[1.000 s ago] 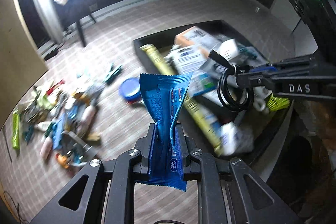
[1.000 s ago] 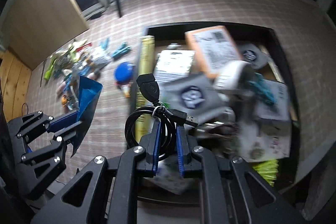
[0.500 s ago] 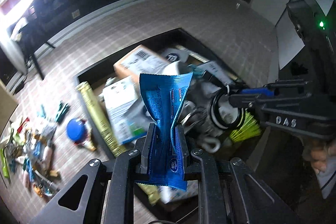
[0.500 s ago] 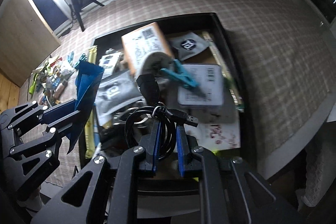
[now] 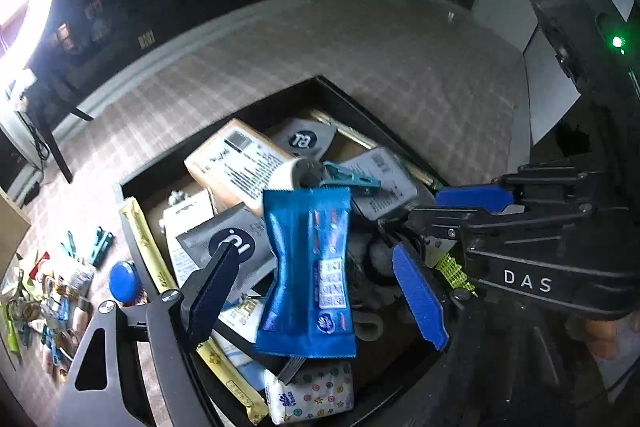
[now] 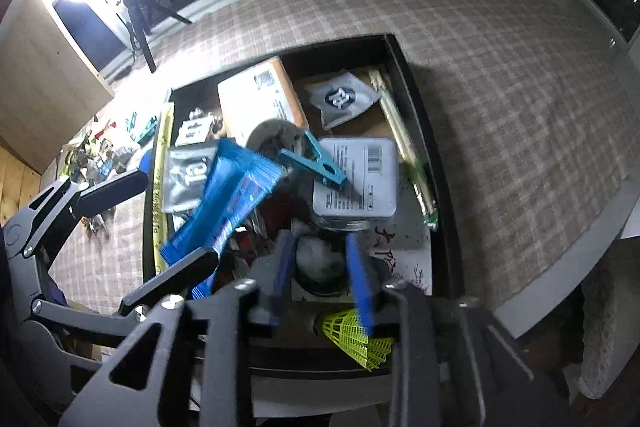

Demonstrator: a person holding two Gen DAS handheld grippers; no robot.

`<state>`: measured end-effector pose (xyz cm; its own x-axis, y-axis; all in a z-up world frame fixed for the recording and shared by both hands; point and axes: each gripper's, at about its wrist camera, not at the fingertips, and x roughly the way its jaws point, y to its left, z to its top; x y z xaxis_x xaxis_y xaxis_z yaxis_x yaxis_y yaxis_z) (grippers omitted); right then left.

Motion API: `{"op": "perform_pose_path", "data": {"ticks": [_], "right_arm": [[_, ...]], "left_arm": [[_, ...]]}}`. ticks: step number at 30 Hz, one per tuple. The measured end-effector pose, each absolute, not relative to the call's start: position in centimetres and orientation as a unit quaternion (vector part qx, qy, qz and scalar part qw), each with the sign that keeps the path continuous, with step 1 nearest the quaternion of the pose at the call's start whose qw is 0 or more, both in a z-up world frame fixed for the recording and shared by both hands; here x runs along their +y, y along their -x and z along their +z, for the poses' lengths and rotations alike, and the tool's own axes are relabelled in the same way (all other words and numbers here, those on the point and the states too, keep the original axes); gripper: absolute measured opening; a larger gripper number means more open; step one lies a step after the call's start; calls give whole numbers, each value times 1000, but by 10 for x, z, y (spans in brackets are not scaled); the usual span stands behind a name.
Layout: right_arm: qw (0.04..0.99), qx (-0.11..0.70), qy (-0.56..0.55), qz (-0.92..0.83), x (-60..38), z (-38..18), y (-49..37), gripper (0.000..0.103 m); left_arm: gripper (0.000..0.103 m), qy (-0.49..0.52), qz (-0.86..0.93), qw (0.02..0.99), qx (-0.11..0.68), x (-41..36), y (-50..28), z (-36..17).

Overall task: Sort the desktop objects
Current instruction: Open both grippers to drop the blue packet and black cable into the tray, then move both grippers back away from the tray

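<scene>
Blue snack packet (image 5: 308, 271) loose between spread jaws of left gripper (image 5: 316, 291), upright-ish, pinched at waist, no pad contact visible; over black tray (image 5: 224, 115), above grey pouch (image 5: 234, 247) and tissue pack (image 5: 312, 395). In right wrist view same packet (image 6: 228, 203) tilted, top toward 1 o'clock, motion-blurred. Left gripper jaws opening, wide apart, pointing steeply down into tray; black finger at 8 o'clock of packet, blue-padded finger at 3 o'clock. Right gripper (image 6: 322, 277) also steep down, jaws opening, partway apart, nothing pressed between pads; dark round item below gap, can't tell what. From left cam, right gripper (image 5: 432, 227) enters at 3 o'clock, body marked DAS, green LED lit. Tray contents: orange box (image 6: 260, 99) at 12, white flat box (image 6: 356, 179) at 2 o'clock of packet w/ teal clip (image 6: 316, 159) on it, yellow-green shuttlecock (image 6: 356, 339) near edge. Outside tray, at 9 o'clock: blue round lid (image 5: 124, 281), clutter pile (image 5: 48, 303) on checked cloth (image 6: 500, 75).
</scene>
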<state>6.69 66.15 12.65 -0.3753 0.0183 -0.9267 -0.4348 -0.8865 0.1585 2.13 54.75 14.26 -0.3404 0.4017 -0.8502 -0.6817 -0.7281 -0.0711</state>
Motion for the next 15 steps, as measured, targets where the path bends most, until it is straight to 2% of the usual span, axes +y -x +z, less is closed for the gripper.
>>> {"op": "perform_pose_path", "data": {"ticks": [15], "right_arm": [[121, 154, 511, 837, 623, 161, -62, 38]], "left_arm": [[78, 446, 826, 321, 126, 513, -24, 162]]}}
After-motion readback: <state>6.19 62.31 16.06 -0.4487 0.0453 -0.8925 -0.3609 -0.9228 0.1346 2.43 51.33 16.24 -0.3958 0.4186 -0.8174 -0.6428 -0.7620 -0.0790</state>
